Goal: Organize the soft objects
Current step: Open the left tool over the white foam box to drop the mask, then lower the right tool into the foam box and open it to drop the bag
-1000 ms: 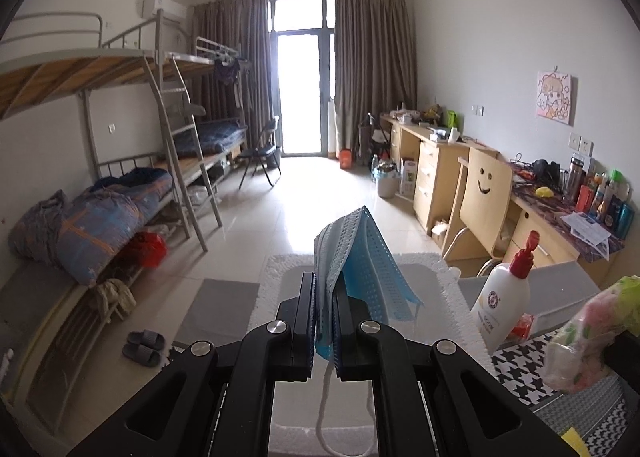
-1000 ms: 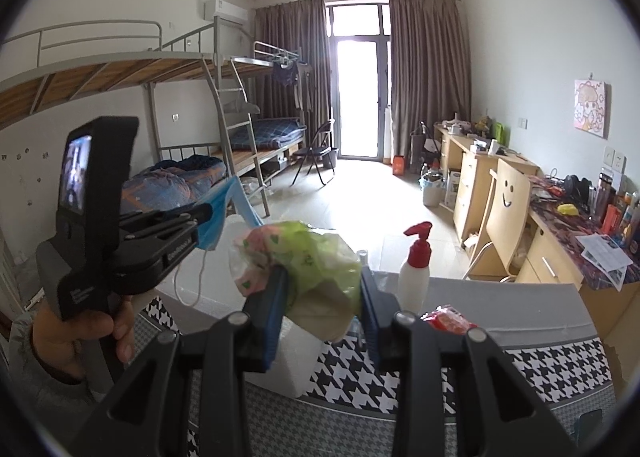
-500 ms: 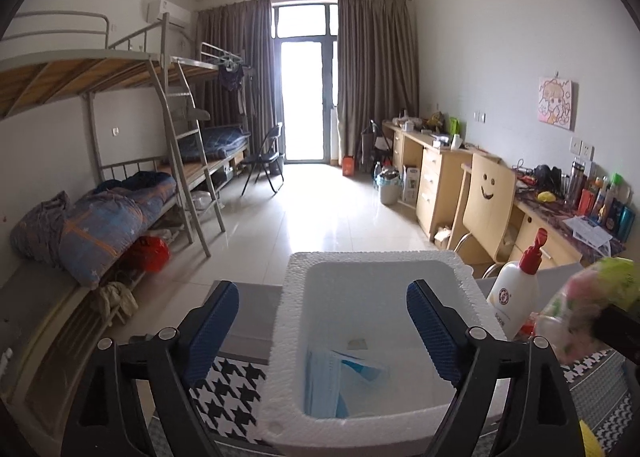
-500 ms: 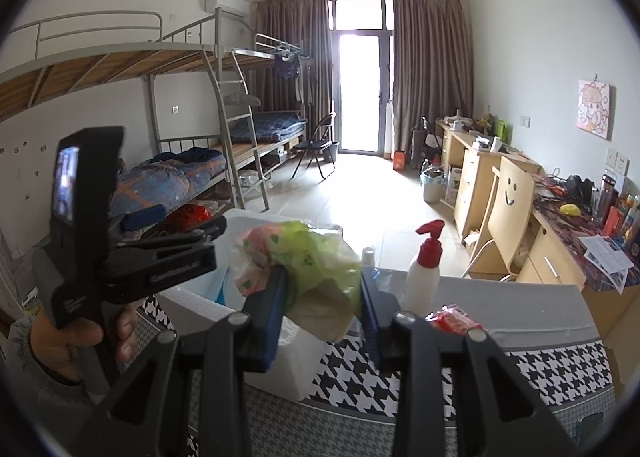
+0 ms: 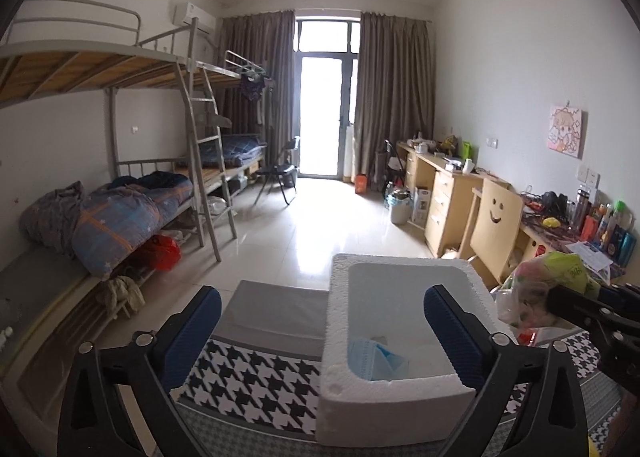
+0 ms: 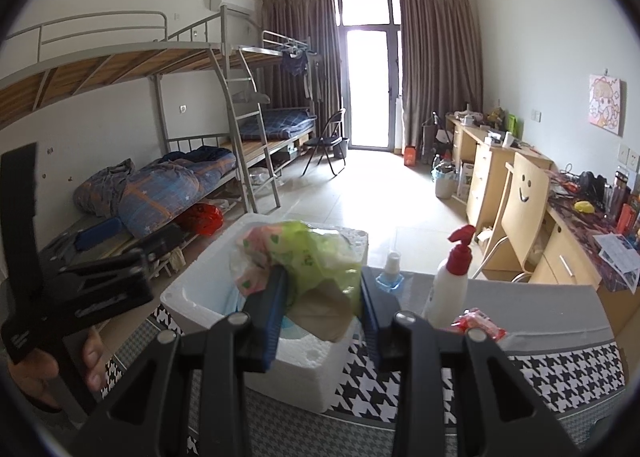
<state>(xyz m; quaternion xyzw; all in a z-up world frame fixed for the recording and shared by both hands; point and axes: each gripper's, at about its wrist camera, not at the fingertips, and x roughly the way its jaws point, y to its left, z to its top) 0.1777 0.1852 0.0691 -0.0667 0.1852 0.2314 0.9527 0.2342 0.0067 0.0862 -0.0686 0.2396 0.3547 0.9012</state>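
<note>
Here left gripper (image 5: 322, 327) opens empty; right gripper (image 6: 322, 293) pinches crinkly plastic bag (image 6: 316, 257).

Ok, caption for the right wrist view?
Right tongs grip a green plastic bag above the white foam box.

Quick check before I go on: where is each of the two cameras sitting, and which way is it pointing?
Left wrist: on the left hand-held gripper, looking slightly down at the foam box holding a blue face mask; its jaws are opening, nothing between them.
Right wrist: on the right hand-held gripper, shut on a crumpled plastic bag above the box; the person's left hand shows at the left edge.
Shared: box, bag, checked cloth, and the room beyond.
</note>
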